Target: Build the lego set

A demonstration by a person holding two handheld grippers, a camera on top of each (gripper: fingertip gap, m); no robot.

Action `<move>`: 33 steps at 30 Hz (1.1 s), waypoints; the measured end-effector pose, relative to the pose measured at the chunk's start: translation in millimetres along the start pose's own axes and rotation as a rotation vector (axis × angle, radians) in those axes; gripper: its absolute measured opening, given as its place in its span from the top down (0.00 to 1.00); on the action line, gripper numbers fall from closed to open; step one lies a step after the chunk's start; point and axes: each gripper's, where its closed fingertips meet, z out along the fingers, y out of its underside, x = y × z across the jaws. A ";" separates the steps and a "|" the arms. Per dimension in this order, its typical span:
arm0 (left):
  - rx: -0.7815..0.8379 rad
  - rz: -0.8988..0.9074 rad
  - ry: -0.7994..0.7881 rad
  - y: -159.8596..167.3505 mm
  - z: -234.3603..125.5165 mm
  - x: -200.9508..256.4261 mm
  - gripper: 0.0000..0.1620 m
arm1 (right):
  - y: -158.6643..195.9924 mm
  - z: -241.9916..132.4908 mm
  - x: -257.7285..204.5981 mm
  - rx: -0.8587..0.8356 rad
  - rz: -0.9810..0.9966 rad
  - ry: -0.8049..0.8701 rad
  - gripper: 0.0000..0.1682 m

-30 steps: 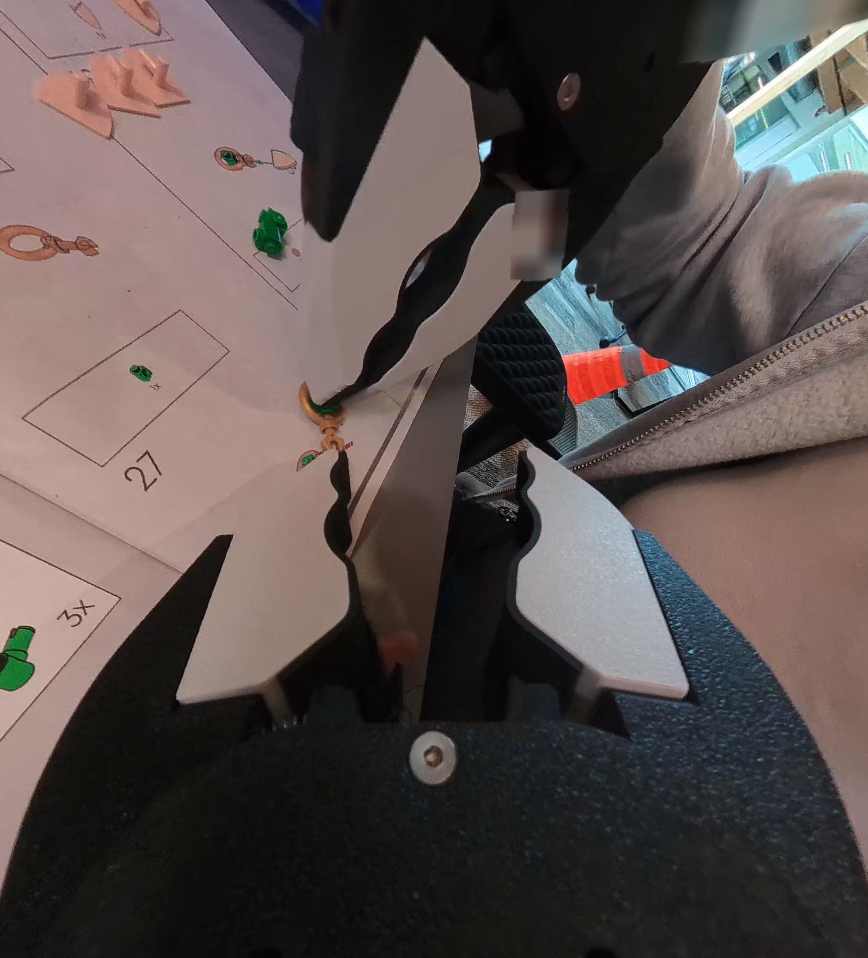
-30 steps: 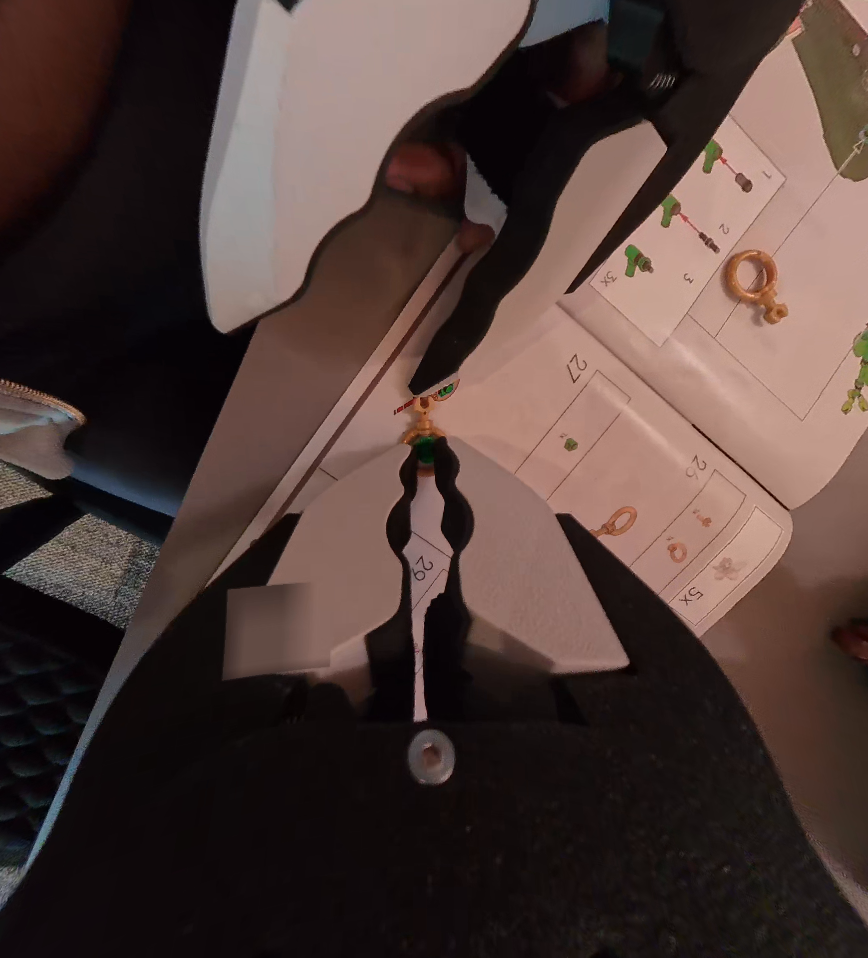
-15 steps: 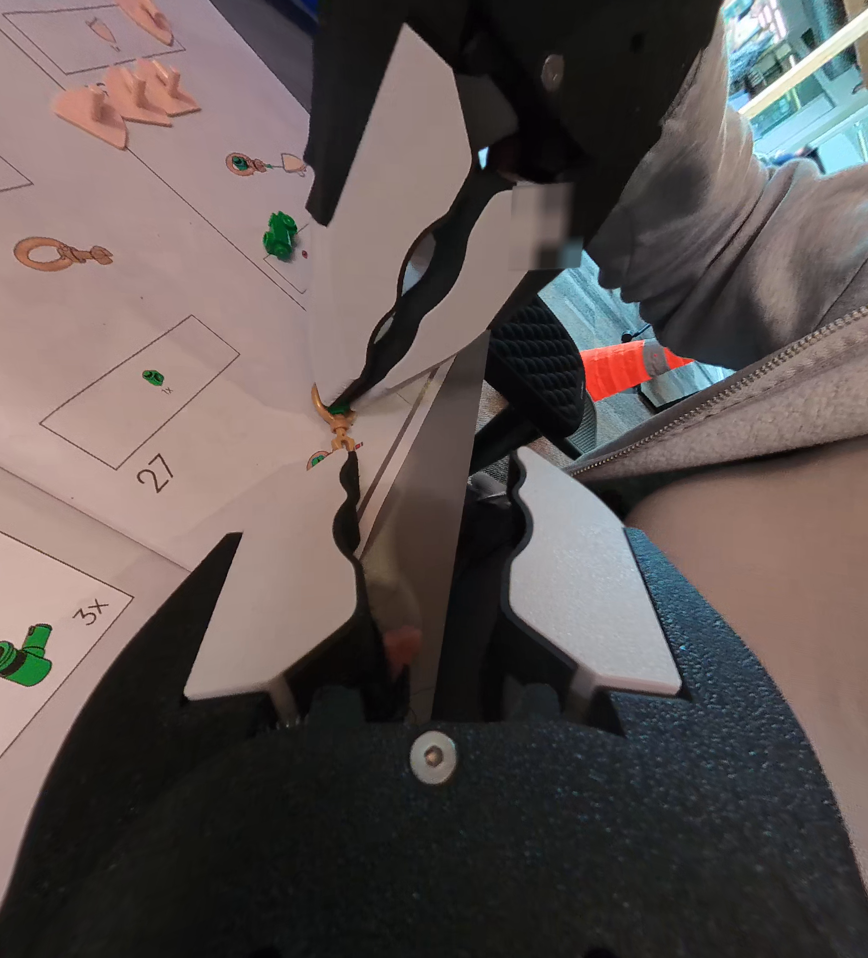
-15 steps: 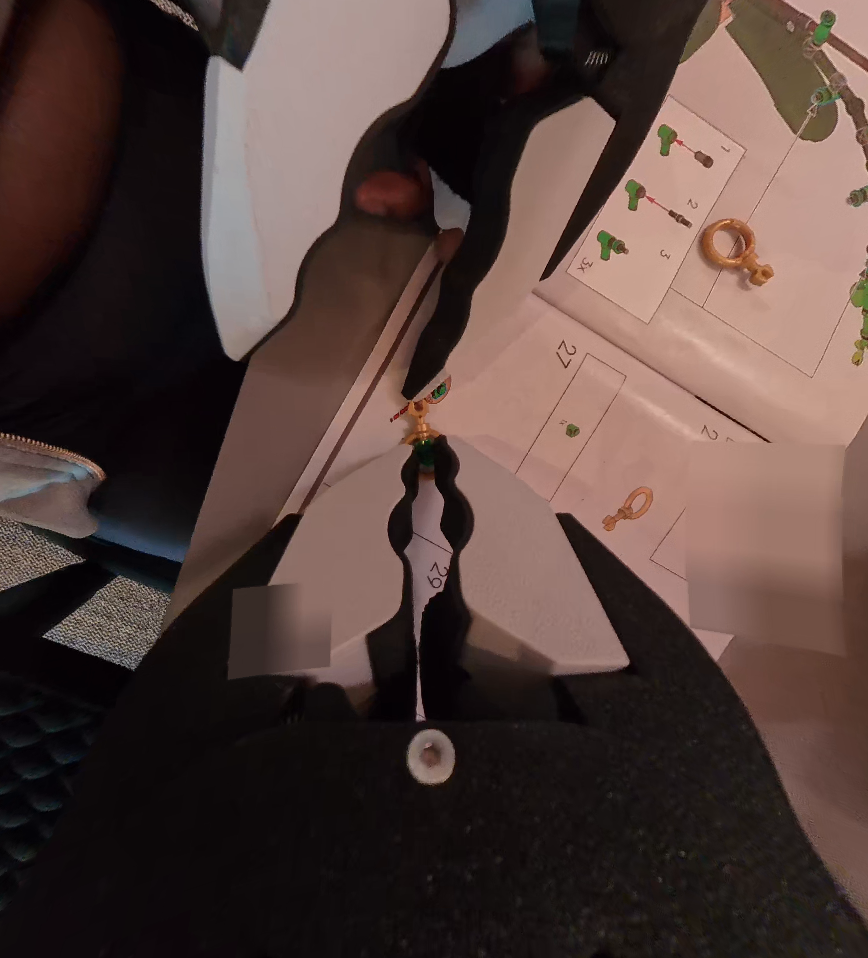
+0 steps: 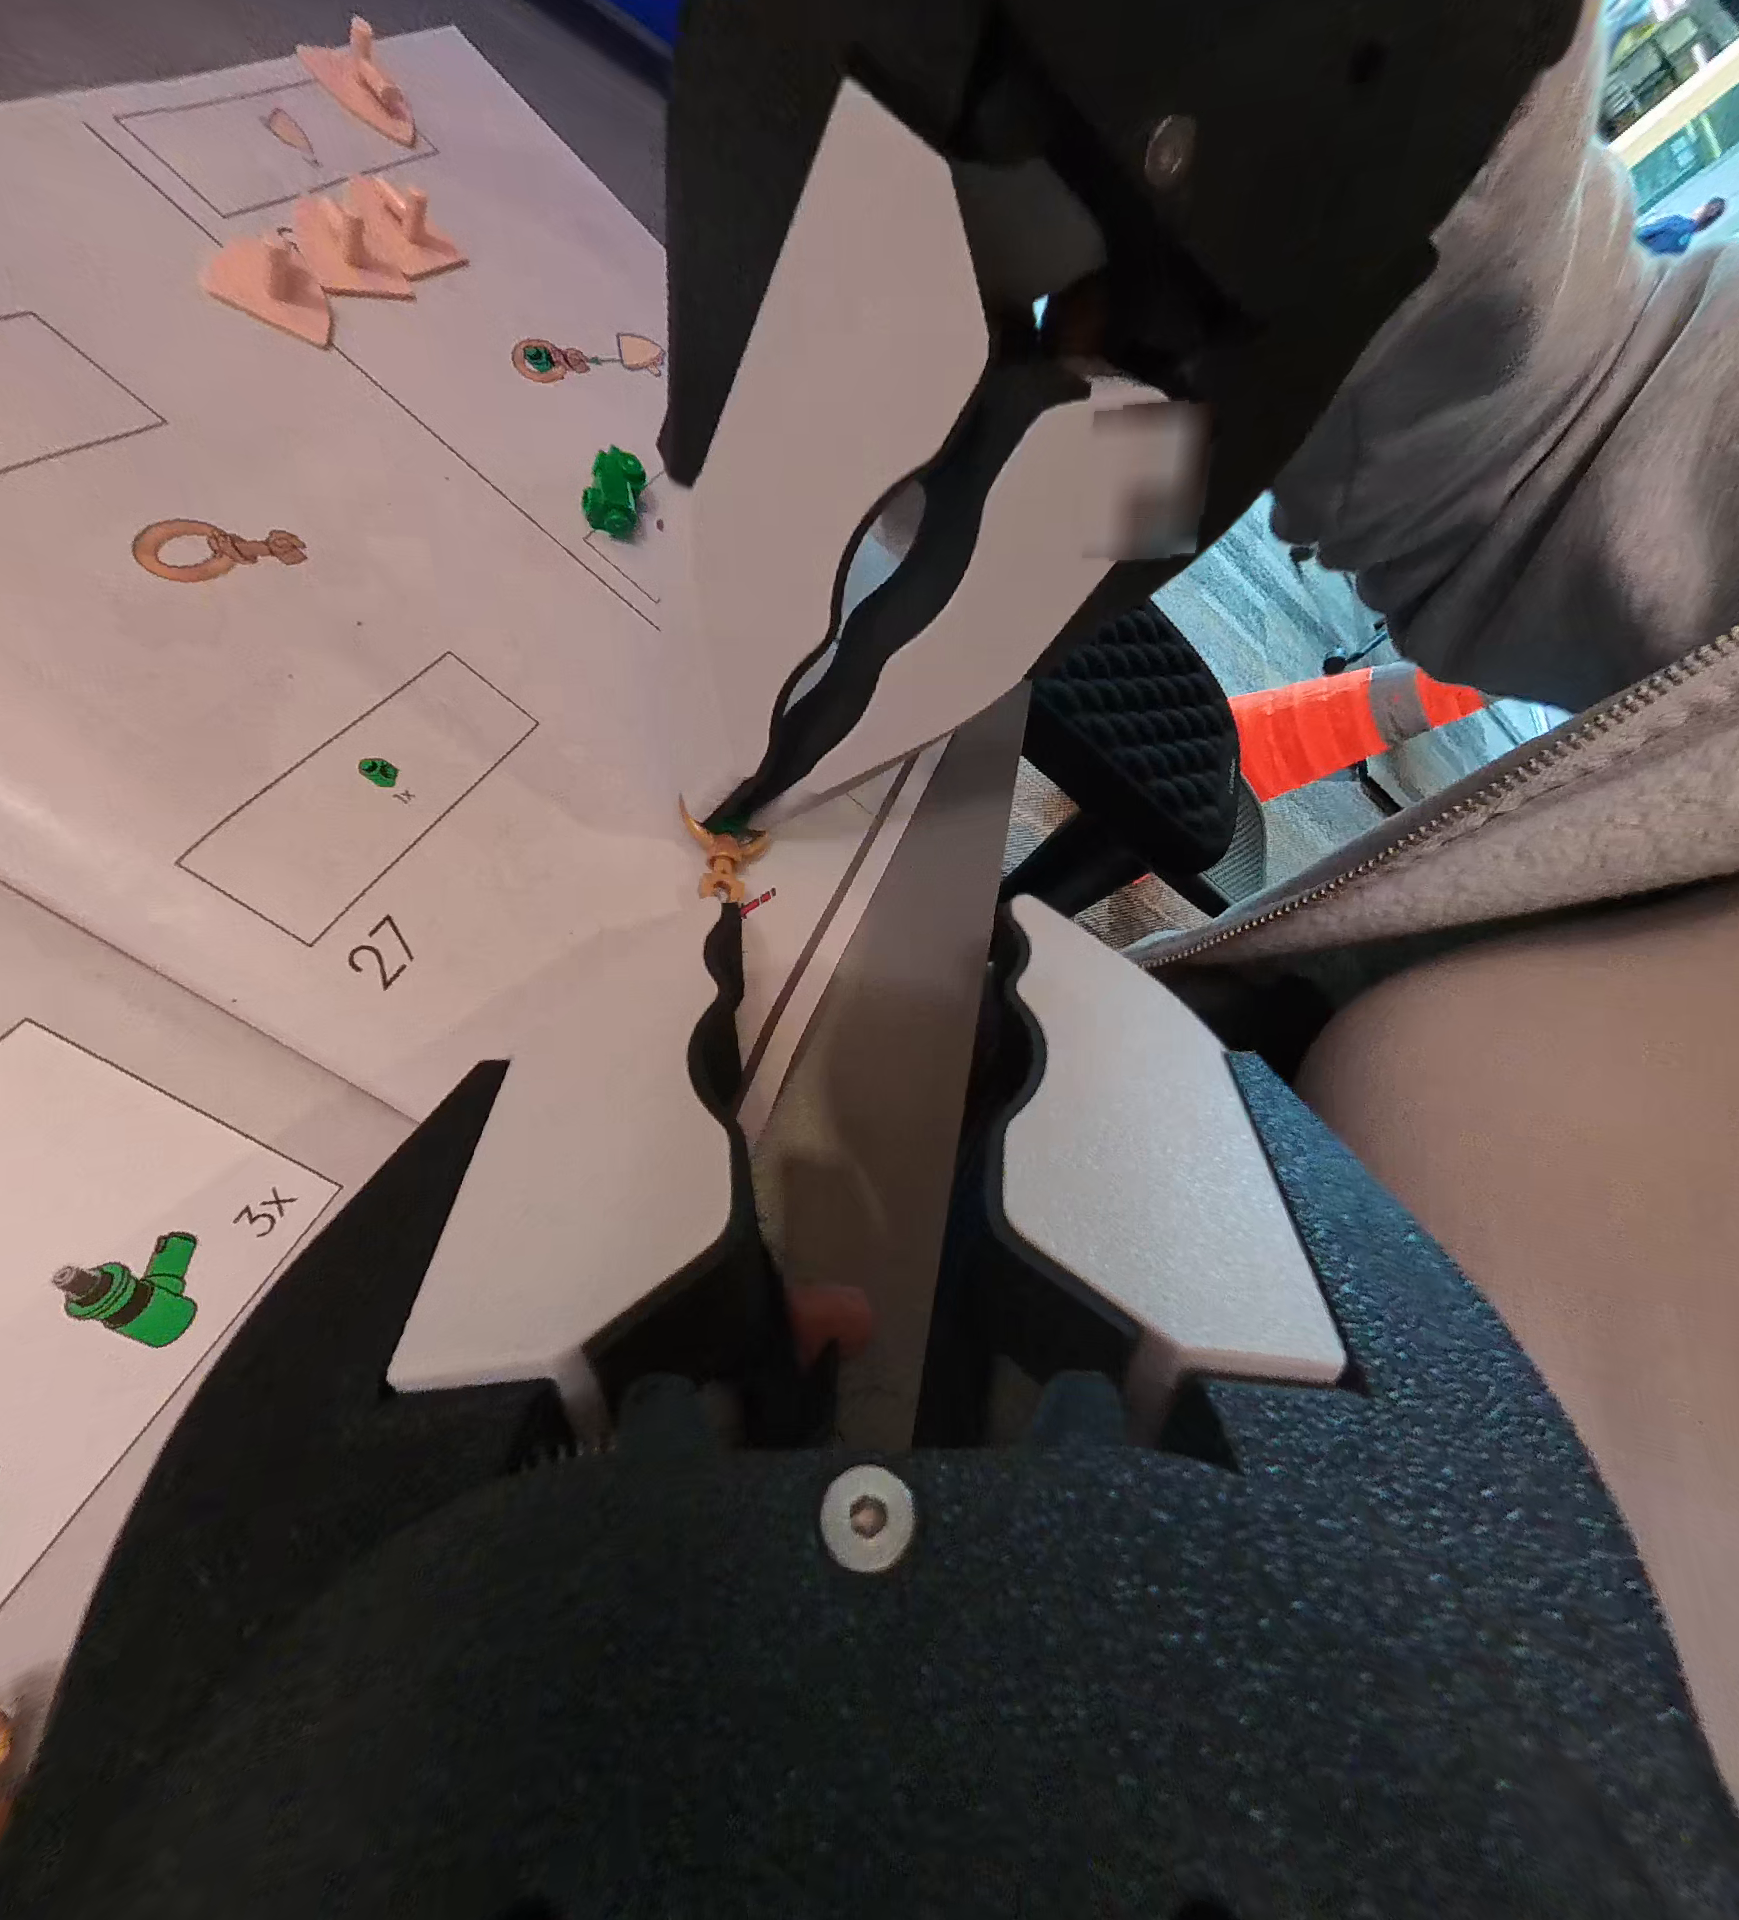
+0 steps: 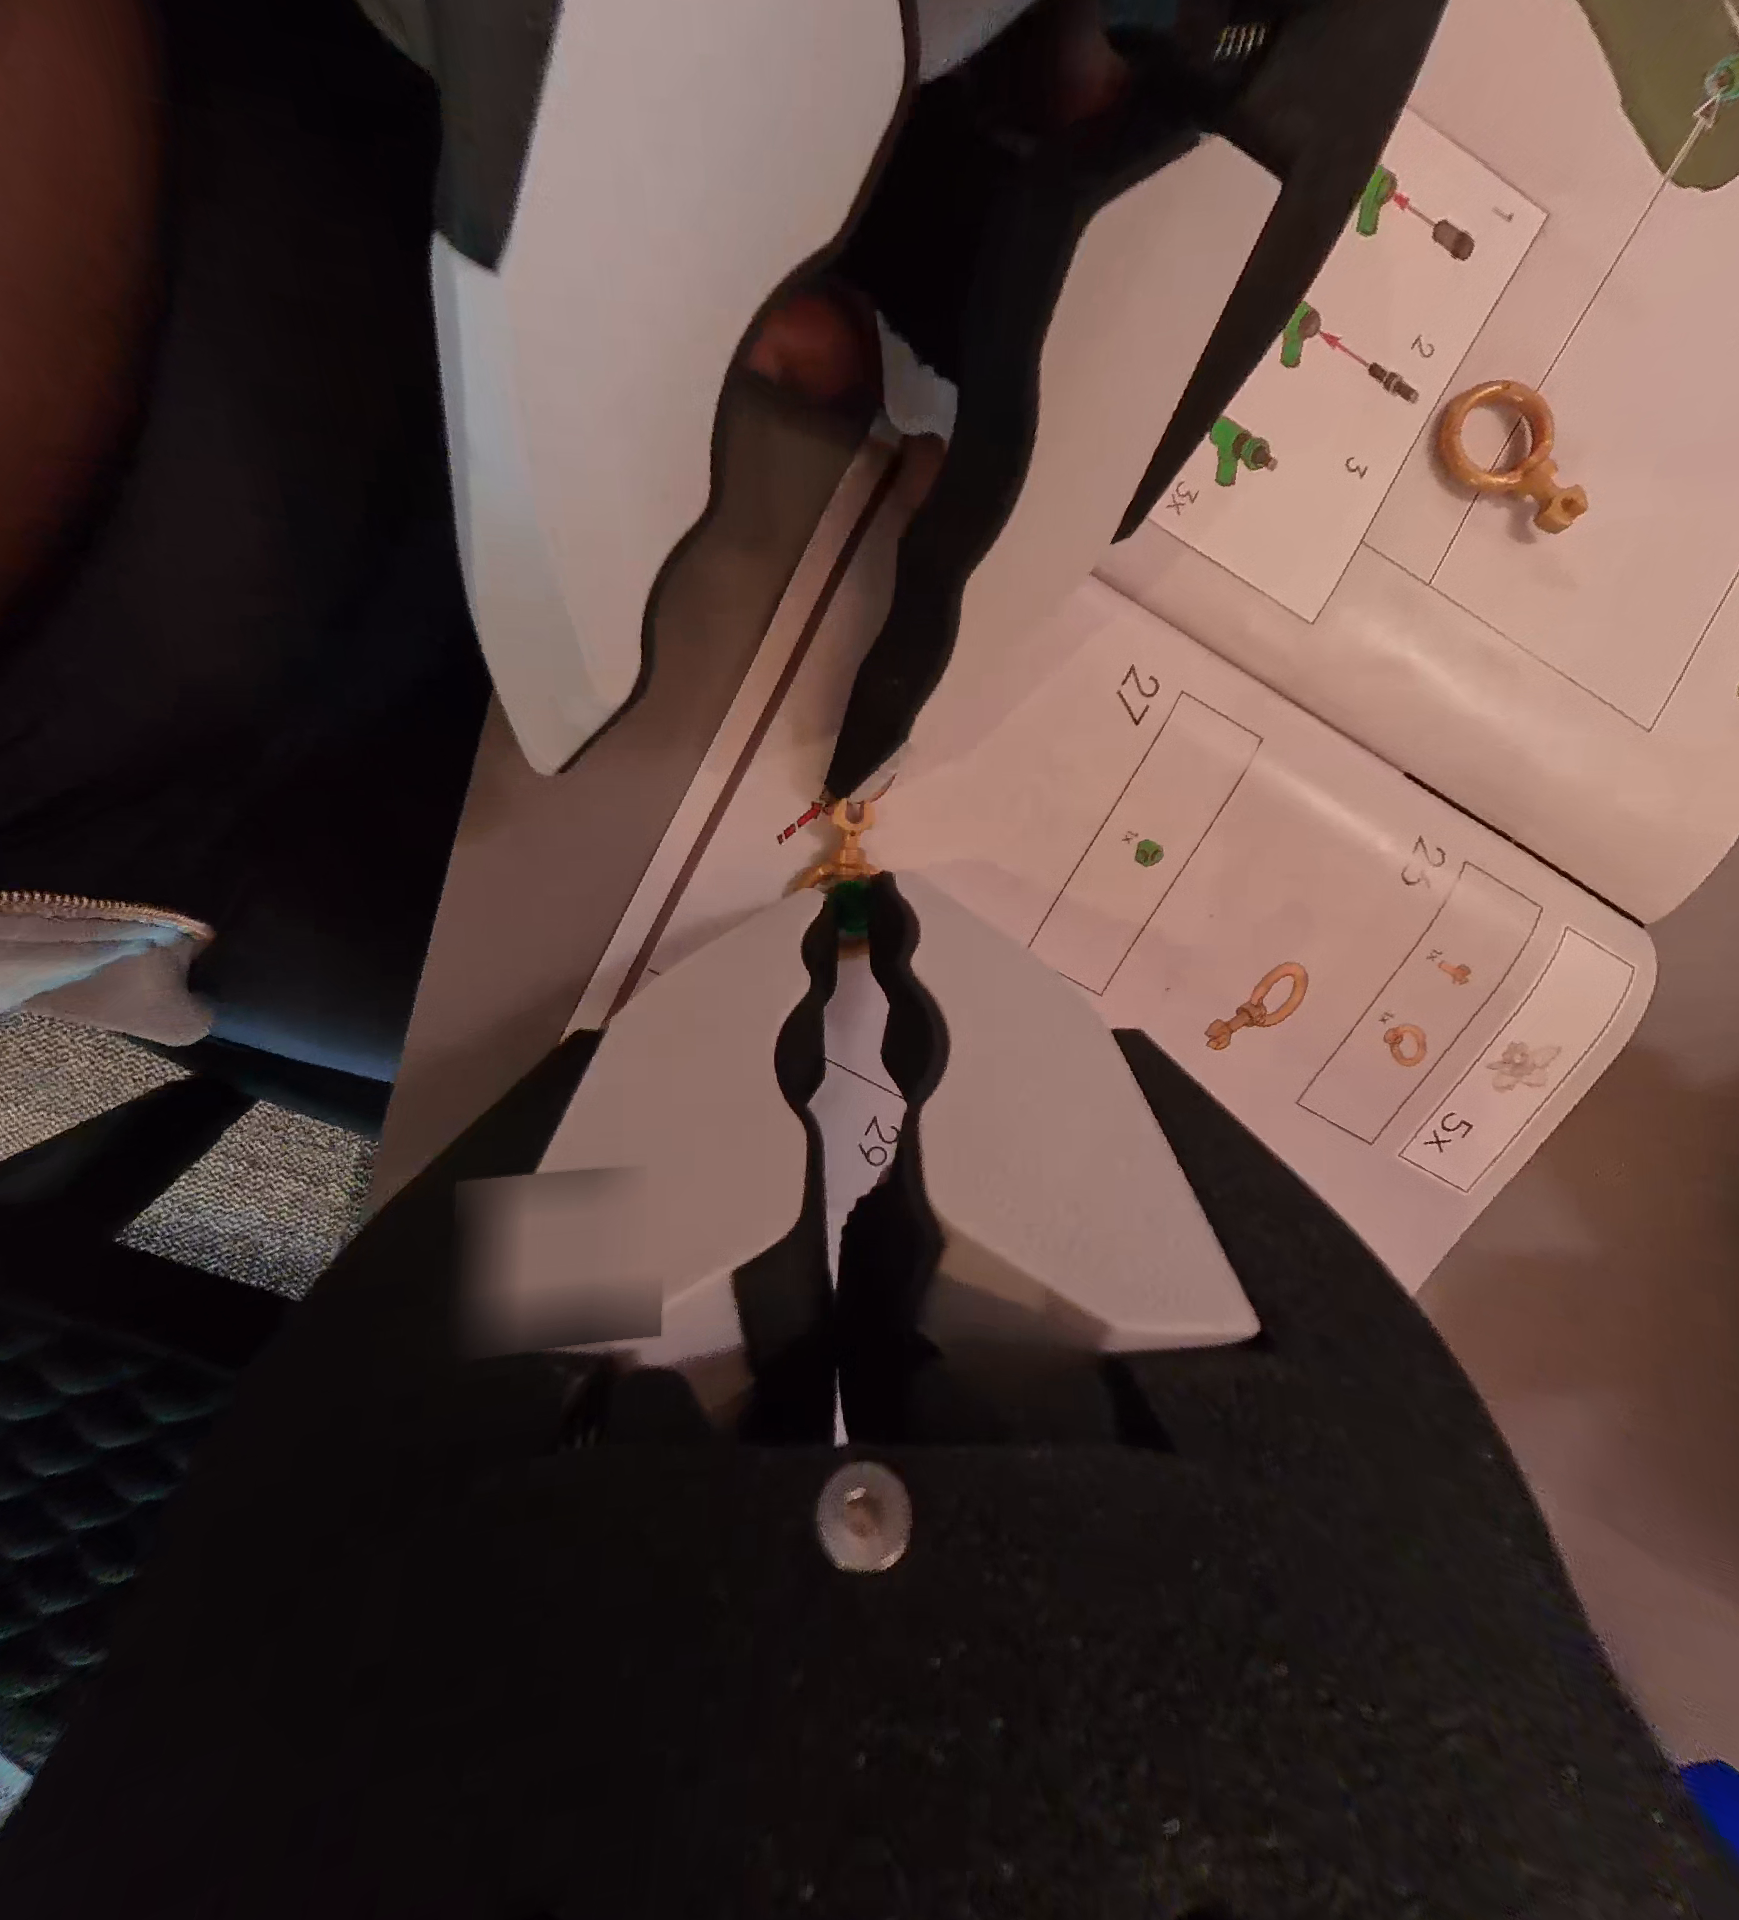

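Here the right gripper (image 6: pixel 849 914) had its two fingers pinched together on a small gold ring piece with a green stud (image 6: pixel 844 878), holding it in the air just above the open instruction booklet (image 6: pixel 1208 831) near the table edge (image 5: pixel 906 1039). The left gripper (image 5: pixel 870 914) met it tip to tip from the opposite side: its fingers stood apart, one fingertip (image 5: pixel 709 914) just beside the little clip end of the gold piece (image 5: pixel 725 857) and the other off over the person's lap. Whether that fingertip actually touched the piece could not be told. In the left wrist view the right gripper (image 5: pixel 740 821) came down from above, its tips closed on the green part. Loose on the booklet lay a second gold ring (image 6: pixel 1499 457) on the far page, a small green piece (image 5: pixel 616 494) near the right gripper's body, and a cluster of pink petal-shaped pieces (image 5: pixel 335 260) farther up the page. A grey fleece sleeve (image 5: pixel 1519 416) and a zip jacket (image 5: pixel 1571 779) filled the right of the left wrist view.
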 end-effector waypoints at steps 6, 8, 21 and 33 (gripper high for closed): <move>0.009 0.005 -0.033 0.3 0.9 -1.4 0.73 | -0.3 0.4 -0.3 -0.004 0.147 0.021 0.96; 0.016 0.013 -0.060 0.4 1.6 -1.3 0.73 | -0.2 0.2 -0.5 -0.012 0.255 0.053 0.97; 0.065 -0.018 -0.119 -0.8 3.7 0.0 0.71 | 5.7 -6.2 -2.3 0.001 0.404 0.069 0.97; 0.058 0.001 -0.116 -0.4 5.4 1.5 0.70 | 4.1 -3.7 -3.5 -0.082 0.404 0.086 0.97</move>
